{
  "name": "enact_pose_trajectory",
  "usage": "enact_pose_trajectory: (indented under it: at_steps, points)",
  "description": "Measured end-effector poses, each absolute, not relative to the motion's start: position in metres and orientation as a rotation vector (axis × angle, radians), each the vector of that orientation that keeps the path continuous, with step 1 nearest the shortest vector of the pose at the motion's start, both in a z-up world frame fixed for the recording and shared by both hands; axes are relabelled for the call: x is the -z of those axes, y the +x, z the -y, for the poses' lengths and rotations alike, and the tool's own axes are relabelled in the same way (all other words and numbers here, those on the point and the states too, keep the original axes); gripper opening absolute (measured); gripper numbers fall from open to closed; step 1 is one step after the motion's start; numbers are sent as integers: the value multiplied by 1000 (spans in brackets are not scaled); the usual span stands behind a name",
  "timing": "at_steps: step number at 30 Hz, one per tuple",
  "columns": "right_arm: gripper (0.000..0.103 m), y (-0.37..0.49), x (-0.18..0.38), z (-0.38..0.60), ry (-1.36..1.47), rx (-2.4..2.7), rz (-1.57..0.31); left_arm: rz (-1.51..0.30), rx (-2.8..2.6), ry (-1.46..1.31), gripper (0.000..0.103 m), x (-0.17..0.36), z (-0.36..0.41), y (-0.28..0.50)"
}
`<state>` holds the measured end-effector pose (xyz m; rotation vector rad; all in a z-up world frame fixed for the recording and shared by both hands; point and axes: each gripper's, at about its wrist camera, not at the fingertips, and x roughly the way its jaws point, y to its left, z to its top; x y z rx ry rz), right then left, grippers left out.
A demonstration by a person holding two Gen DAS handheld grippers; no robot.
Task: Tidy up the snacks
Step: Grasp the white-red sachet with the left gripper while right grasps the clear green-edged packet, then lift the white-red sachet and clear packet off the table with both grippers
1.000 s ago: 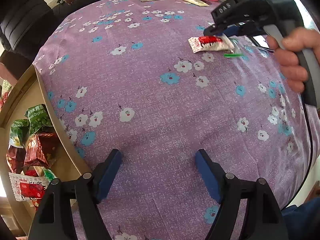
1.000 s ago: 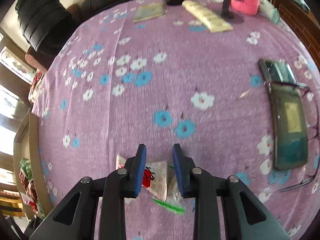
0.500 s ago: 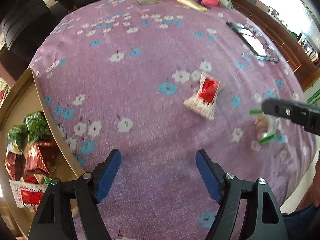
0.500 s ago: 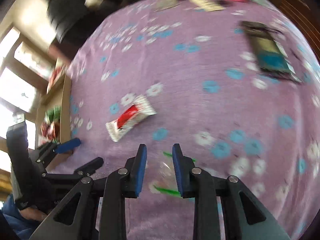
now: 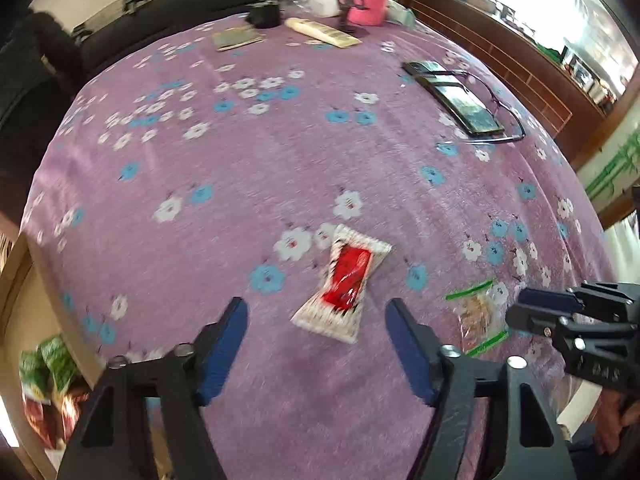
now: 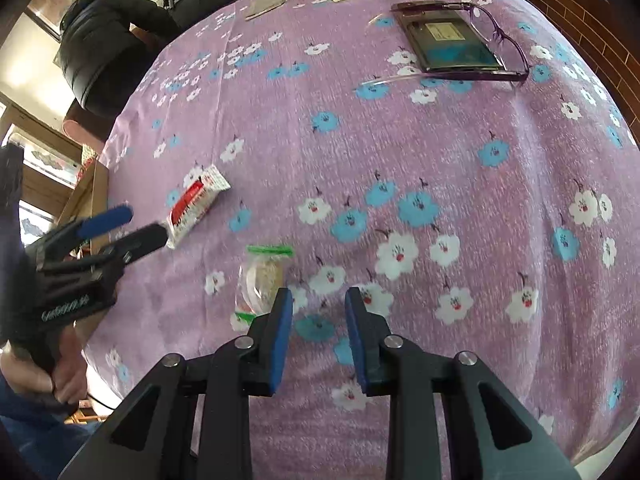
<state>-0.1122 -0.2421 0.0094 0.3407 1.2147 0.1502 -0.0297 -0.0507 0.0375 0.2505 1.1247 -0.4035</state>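
snacks already fill part of the wooden box at the table's left edge: crinkly green and dark red foil packets lie inside it, so some sorting looks done. two pieces are left on the purple flowered tablecloth. the red-and-white snack packet, a flat pillow pack with crimped ends, lies just ahead of the left gripper, whose blue-padded jaws have just been closing yet stand apart, nothing pressed between them. the clear cookie bag, soft see-through plastic with green sealed ends and a pale round biscuit inside, lies just left of the right gripper; its jaws are narrowed almost together and hold nothing, with only cloth showing in the gap.

by my reading both loose snacks have yet to go into the box, the red packet likely first. a glossy phone and thin-framed purple glasses lie well apart, farther back.
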Motion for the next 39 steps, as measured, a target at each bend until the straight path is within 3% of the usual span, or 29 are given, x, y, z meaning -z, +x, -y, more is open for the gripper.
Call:
enact_pose_trajectory:
  at_steps: [7,12,31,34,39]
  points:
    - [26,-119,-3,250,380,-161,-1232,-1161,412,312,40,-19,69,-9]
    - [26,-123,-7,250,376,-173,-1213,-1163,397,288,26,-15,64,-11]
    - [26,-91,-5,192,232,-259,-1229,-1149,338,246,26,-12,33,-39]
    - [18,-89,-4,188,192,-242,-1225,-1142,334,249,26,-12,34,-39]
    - [15,-93,-7,191,159,-210,-1201,-1118,317,273,26,-12,39,-43]
